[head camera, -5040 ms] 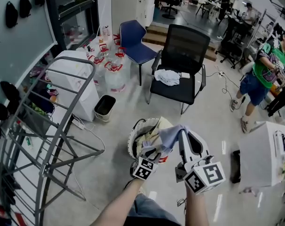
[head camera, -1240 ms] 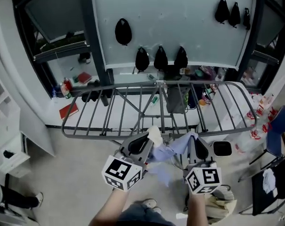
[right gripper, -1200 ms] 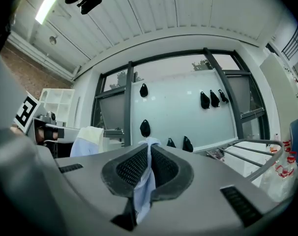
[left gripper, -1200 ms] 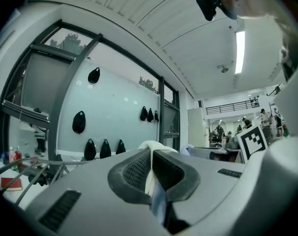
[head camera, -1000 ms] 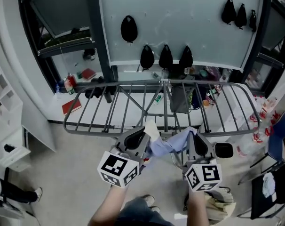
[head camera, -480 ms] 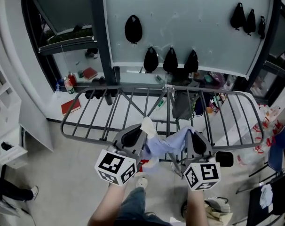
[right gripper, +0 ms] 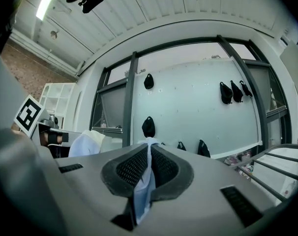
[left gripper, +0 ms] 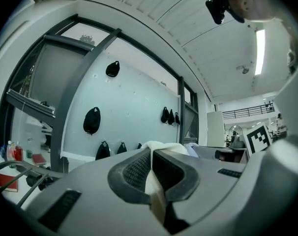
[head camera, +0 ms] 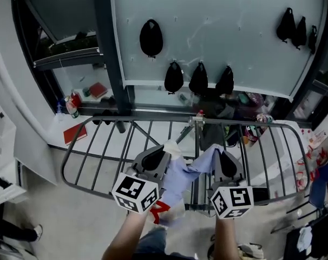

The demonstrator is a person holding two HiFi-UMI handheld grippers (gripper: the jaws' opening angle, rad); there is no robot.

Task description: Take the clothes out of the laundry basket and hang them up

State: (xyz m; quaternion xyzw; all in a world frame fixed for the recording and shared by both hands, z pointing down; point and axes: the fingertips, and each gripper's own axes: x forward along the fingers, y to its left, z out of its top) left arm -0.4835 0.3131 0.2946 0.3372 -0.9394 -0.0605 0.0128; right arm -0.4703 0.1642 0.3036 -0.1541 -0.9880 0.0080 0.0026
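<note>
A pale blue garment (head camera: 187, 173) with a cream edge hangs stretched between my two grippers, over the near rail of the grey drying rack (head camera: 93, 121). My left gripper (head camera: 163, 155) is shut on its cream corner (left gripper: 154, 186). My right gripper (head camera: 222, 160) is shut on the blue cloth (right gripper: 145, 181). Both point level toward the pale wall. A red patch of the garment (head camera: 159, 212) dangles below my left gripper. Only a sliver of the laundry basket (head camera: 250, 251) shows at the bottom right.
The rack's bars spread across the middle of the head view, with a dark garment (head camera: 211, 136) hung on its far side. Black pouches (head camera: 151, 38) hang on the wall behind. A dark window frame post (head camera: 111, 53) stands at the left. Bottles and a red book (head camera: 74, 134) lie on the floor.
Both grippers have carried the garment forward to the rack; it now hangs over the near rail. The basket has slid almost out of the head view. Jaws stay shut.
</note>
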